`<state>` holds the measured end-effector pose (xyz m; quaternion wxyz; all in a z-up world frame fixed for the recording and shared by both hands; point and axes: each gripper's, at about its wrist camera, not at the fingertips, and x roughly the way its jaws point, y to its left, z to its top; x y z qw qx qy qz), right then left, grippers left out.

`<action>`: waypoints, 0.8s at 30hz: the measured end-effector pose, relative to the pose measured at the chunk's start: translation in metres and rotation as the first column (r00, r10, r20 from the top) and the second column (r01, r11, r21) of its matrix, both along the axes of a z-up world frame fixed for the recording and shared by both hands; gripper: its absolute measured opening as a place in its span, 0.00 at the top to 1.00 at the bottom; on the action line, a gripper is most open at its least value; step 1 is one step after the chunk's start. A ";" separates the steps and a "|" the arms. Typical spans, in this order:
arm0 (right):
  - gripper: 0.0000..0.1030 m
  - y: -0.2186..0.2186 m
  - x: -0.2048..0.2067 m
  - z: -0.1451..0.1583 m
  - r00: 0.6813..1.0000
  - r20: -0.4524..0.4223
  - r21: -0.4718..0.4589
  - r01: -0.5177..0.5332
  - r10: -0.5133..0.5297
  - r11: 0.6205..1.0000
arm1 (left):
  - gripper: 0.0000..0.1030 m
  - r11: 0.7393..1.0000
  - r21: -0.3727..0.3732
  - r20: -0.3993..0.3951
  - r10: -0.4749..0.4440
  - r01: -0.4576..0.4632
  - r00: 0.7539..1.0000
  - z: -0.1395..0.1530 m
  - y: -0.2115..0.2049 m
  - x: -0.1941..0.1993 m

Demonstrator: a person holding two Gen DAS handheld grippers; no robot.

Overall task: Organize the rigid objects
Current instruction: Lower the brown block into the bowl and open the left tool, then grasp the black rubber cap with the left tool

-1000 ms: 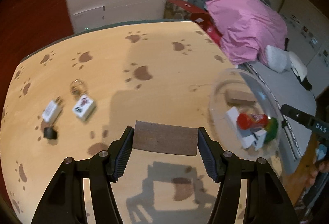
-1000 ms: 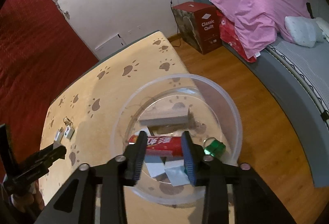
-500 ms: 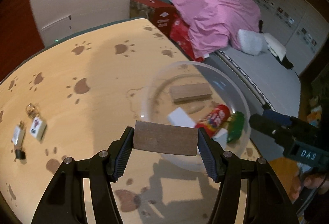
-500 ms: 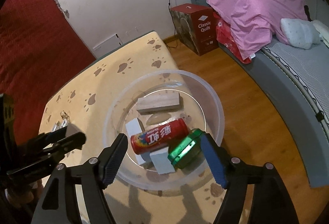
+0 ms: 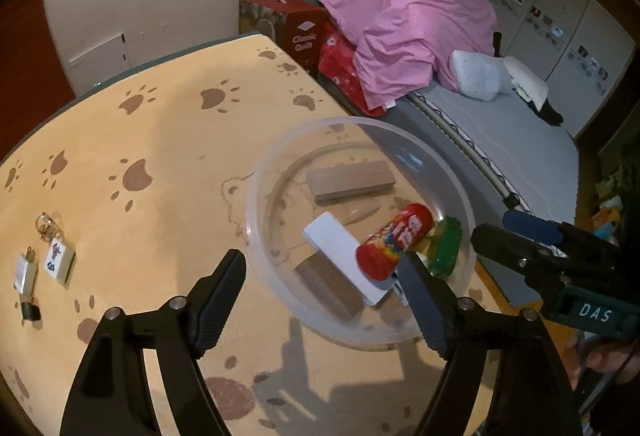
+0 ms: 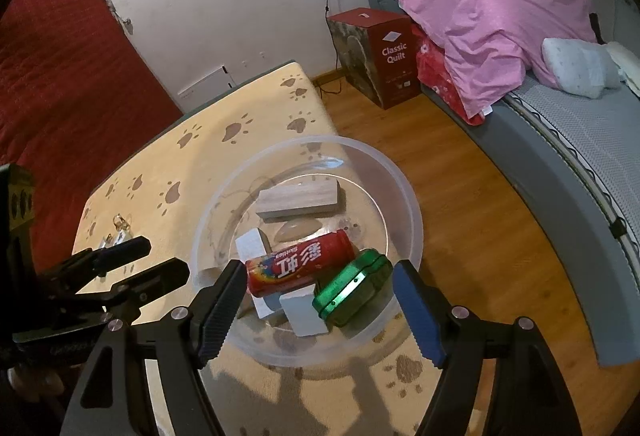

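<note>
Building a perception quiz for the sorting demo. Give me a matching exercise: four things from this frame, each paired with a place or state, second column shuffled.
Things:
1. dark wooden block
2. red candy tube
3. keychain tile
4. left gripper

Places or states:
A. open, holding nothing
B. on the table, outside the clear bowl
C. in the bowl, lying on its side across the white blocks
D. in the bowl, at the near wall, partly under a white block

Pairs: 1-D, 2-C, 3-B, 4-A
</note>
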<state>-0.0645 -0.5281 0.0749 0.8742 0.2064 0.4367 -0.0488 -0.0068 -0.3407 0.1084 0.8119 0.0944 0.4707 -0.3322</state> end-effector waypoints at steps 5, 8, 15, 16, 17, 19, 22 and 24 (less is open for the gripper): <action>0.23 0.004 0.002 0.000 1.000 0.002 0.005 -0.010 0.010 1.000 | 0.23 0.999 0.009 -0.011 0.037 -0.037 0.999 -0.003 0.015 0.002; 0.22 0.008 0.005 0.001 1.000 0.004 0.007 -0.021 0.021 1.000 | 0.23 0.998 0.021 -0.007 0.056 -0.055 0.998 -0.004 0.024 0.005; 0.16 0.020 0.010 0.002 0.999 0.010 0.008 -0.050 0.050 0.999 | 0.23 0.993 0.030 -0.004 0.115 -0.115 0.993 -0.004 0.045 0.008; 0.15 0.022 0.010 0.002 0.998 0.011 0.007 -0.055 0.055 0.998 | 0.23 0.991 0.033 -0.003 0.126 -0.126 0.992 -0.004 0.049 0.008; 0.15 0.024 0.011 0.002 0.998 0.012 0.008 -0.062 0.062 0.998 | 0.23 0.990 0.034 -0.003 0.135 -0.135 0.991 -0.004 0.052 0.008; 0.15 0.028 0.013 0.002 0.997 0.014 0.008 -0.077 0.077 0.997 | 0.23 0.988 0.036 -0.001 0.153 -0.153 0.988 -0.004 0.059 0.009; 0.15 0.034 0.016 0.002 0.995 0.016 0.007 -0.102 0.101 0.995 | 0.23 0.982 0.041 0.000 0.187 -0.187 0.982 -0.004 0.069 0.010; 0.15 0.040 0.019 0.003 0.992 0.019 0.004 -0.123 0.123 0.992 | 0.23 0.976 0.044 -0.001 0.214 -0.213 0.977 -0.004 0.079 0.011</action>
